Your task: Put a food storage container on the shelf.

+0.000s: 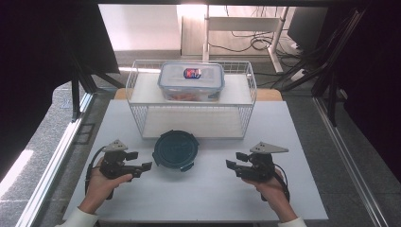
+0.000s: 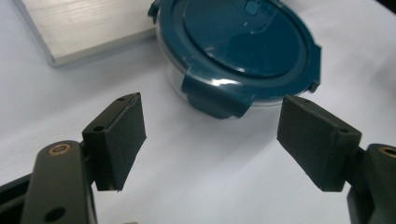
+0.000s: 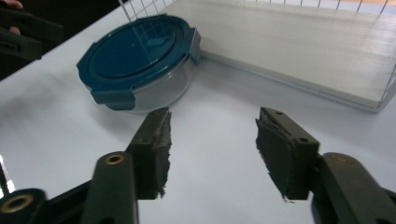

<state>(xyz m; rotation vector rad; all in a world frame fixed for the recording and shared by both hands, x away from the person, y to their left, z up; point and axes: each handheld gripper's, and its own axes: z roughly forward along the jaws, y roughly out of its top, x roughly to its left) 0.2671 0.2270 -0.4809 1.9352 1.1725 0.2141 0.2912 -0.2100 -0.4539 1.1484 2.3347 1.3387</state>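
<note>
Grey floor and dark curtains ring a white table [image 1: 198, 189]. At its centre sits a round container [image 1: 175, 149] with a blue lid (clips down), just before a wire rack [image 1: 191, 124] at twelve o'clock carrying a rectangular box [image 1: 191, 81]. Nothing blocks the container. At nine o'clock the left gripper [image 1: 143, 166] stands wide, empty; at three the right gripper [image 1: 231, 165] stands partly open, empty.

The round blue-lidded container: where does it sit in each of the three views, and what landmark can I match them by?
High view: round blue-lidded container lies centre, on the table just in front of the wire rack.
Left gripper view: upper middle, beyond the open jaws.
Right gripper view: upper left.
Shared landmark: the rack's pale bottom shelf beside the container.
</note>
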